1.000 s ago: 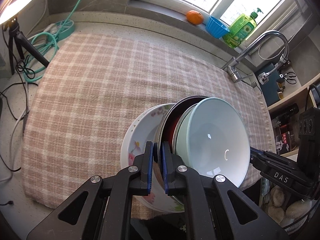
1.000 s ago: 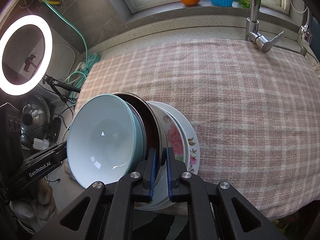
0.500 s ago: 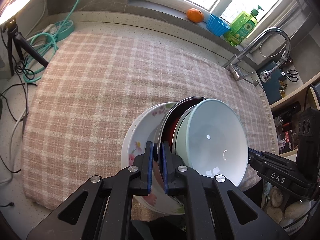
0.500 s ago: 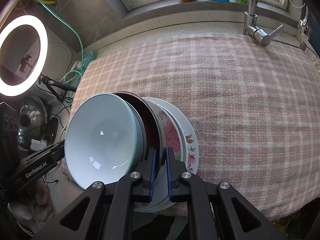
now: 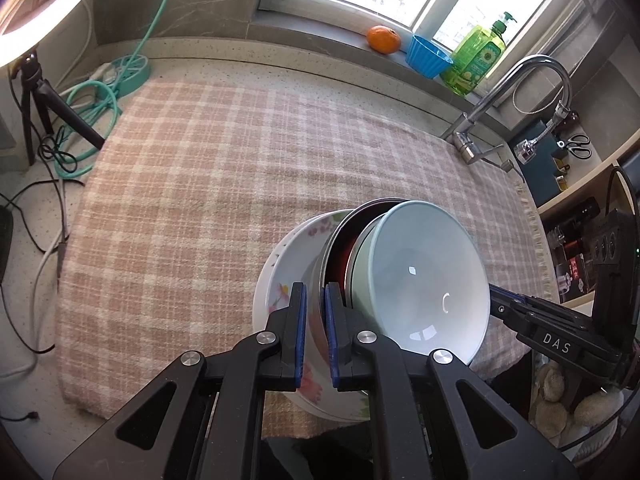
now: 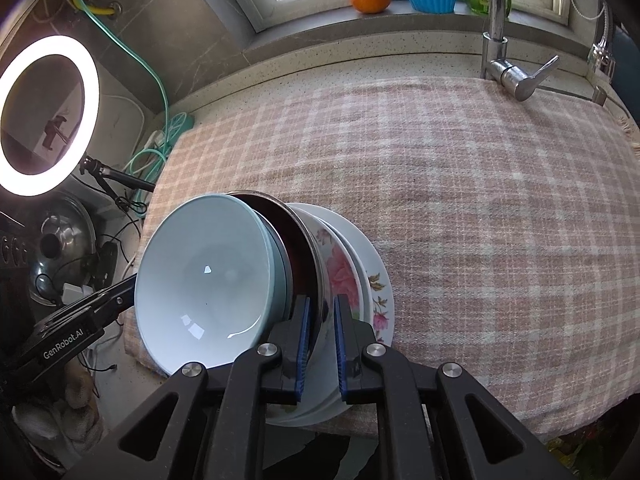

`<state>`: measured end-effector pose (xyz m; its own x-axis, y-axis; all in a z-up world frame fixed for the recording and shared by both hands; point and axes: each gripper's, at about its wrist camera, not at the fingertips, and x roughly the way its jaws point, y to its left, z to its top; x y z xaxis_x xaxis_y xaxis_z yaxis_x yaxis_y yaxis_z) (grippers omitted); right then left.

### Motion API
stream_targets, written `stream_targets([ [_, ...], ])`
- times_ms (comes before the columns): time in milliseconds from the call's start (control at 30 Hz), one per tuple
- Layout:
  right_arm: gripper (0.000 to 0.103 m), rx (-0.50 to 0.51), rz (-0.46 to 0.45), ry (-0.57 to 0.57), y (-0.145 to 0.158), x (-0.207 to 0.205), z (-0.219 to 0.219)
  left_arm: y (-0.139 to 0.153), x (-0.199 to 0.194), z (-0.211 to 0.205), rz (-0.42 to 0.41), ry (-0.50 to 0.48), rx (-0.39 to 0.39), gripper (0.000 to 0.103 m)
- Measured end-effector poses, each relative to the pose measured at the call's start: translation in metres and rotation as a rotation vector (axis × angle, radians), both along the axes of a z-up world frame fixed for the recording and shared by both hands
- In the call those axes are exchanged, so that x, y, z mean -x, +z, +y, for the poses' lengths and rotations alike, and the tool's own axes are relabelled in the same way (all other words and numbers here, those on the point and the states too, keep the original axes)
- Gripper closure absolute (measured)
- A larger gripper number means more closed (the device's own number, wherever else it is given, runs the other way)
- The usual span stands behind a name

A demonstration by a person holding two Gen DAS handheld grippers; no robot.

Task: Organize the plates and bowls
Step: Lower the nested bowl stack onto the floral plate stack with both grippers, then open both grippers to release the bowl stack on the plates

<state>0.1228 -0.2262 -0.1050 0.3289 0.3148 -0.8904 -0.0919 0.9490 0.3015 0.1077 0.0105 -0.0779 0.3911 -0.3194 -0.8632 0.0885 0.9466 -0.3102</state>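
Checked cloth (image 5: 224,184) on the tabletop: lying bare across its middle and far side, leaving open passage.
Near edge: stacked dishes (image 5: 420,280) standing tilted, blocking.
Far right corner: faucet (image 5: 516,92) arching over the cloth.
Far left corner: green hose (image 5: 100,96) and tripod (image 5: 36,96) crowding.
Windowsill behind: orange (image 5: 383,39), blue cup (image 5: 427,56), soap bottle (image 5: 476,60) sitting.
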Motion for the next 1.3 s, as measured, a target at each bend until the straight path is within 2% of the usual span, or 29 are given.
stream_targets([
  [133,0.090,-0.004,-0.020,-0.012,0.005,0.005,-0.002,0.004,0.004,0.002,-0.024,-0.002,-0.028,0.092],
  [200,0.086,-0.007,-0.030,-0.022,0.007,0.008,-0.003,0.006,0.005,0.006,-0.029,0.004,-0.029,0.092],
  [467,0.078,-0.022,-0.073,-0.063,0.019,0.019,-0.006,0.016,0.012,0.020,-0.071,0.018,-0.052,0.092],
  [567,0.077,-0.005,-0.099,-0.067,0.025,0.022,-0.004,0.020,0.015,0.024,-0.084,0.023,-0.056,0.083],
  [667,0.075,0.001,-0.125,-0.074,0.030,0.026,-0.004,0.024,0.020,0.020,-0.107,0.005,-0.081,0.083],
  [767,0.068,0.005,-0.156,-0.082,0.035,0.031,-0.006,0.030,0.029,0.013,-0.141,0.004,-0.101,0.081],
  [833,0.066,0.017,-0.185,-0.072,0.039,0.035,-0.007,0.036,0.035,0.011,-0.167,0.020,-0.105,0.070],
  [967,0.065,0.056,-0.234,-0.041,0.047,0.045,-0.009,0.049,0.048,0.004,-0.208,0.042,-0.108,0.061],
  [1033,0.064,0.068,-0.265,-0.037,0.052,0.050,-0.011,0.055,0.054,-0.001,-0.229,0.041,-0.139,0.048],
  [1067,0.063,0.068,-0.275,-0.042,0.055,0.053,-0.012,0.058,0.057,-0.002,-0.241,0.047,-0.151,0.046],
  [1133,0.054,0.047,-0.287,-0.047,0.060,0.058,-0.016,0.062,0.064,-0.004,-0.255,0.054,-0.152,0.042],
  [1167,0.043,0.038,-0.298,-0.048,0.062,0.061,-0.017,0.064,0.066,-0.004,-0.259,0.058,-0.149,0.041],
  [1200,0.039,0.035,-0.314,-0.050,0.064,0.064,-0.018,0.065,0.069,-0.004,-0.263,0.064,-0.147,0.038],
  [1300,0.037,0.053,-0.342,-0.057,0.069,0.071,-0.020,0.067,0.073,-0.004,-0.268,0.081,-0.146,0.036],
])
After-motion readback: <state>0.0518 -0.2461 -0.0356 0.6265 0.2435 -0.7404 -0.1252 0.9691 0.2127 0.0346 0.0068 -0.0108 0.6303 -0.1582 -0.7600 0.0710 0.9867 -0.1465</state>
